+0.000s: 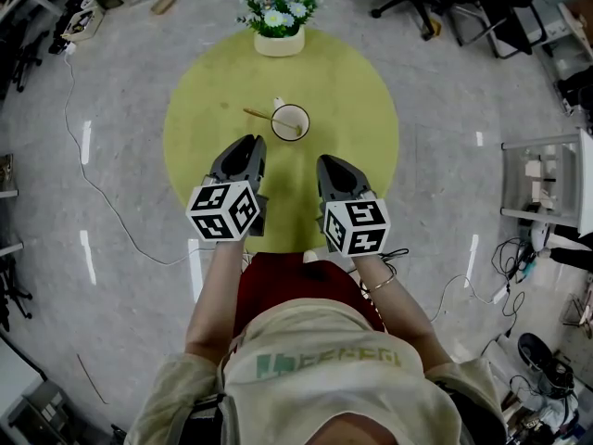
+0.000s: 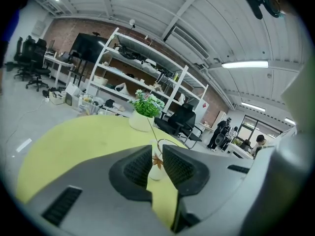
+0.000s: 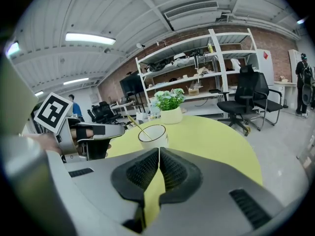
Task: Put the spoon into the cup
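On the yellow table (image 1: pixel 366 100) the spoon (image 1: pixel 264 116) leans in the cup (image 1: pixel 290 122), handle toward the nearer left gripper (image 1: pixel 248 140), narrowly parted, empty; right gripper (image 1: pixel 327 159) closed, empty.

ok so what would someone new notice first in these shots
Probably the round yellow-green table in the middle of the grey floor, with a white cup near its centre and a spoon resting in it, handle sticking out to the left in the head view. Next come the left gripper and right gripper over the near edge, each carrying a black-and-white marker cube, and the potted flowers at the far edge.
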`<state>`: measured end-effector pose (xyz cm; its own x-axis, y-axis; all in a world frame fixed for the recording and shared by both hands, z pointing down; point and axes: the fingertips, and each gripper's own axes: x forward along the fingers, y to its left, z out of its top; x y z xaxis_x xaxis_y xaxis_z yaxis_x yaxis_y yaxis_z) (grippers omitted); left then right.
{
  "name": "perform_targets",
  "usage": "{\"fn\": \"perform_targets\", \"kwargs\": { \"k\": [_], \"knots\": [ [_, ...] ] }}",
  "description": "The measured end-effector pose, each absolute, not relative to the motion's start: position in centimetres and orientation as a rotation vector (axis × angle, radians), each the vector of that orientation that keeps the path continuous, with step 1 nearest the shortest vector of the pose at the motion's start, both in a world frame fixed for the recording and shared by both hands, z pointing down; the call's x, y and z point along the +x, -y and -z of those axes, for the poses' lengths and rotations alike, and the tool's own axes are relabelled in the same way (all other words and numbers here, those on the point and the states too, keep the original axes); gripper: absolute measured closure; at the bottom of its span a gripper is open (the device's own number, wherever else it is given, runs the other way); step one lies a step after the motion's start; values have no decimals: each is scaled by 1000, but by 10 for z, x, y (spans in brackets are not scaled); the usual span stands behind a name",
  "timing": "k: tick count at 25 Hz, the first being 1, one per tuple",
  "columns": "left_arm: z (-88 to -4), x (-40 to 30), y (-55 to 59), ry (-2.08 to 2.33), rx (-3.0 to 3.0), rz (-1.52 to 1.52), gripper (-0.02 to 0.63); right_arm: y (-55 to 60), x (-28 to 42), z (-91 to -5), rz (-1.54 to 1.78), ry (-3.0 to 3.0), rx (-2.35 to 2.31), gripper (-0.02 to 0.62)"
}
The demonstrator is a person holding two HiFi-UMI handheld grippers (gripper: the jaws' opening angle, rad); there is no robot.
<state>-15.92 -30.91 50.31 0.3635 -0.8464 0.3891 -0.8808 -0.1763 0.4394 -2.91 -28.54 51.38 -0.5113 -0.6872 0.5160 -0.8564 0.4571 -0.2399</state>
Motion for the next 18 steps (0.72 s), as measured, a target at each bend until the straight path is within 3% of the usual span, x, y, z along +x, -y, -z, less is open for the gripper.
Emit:
{"fn": "perform_targets", "kwargs": {
  "k": [18],
  "knots": [
    [-488,-150,249,1567,2060,-139,577,241,-14,-494,-636,2425,1312,558]
  ]
}}
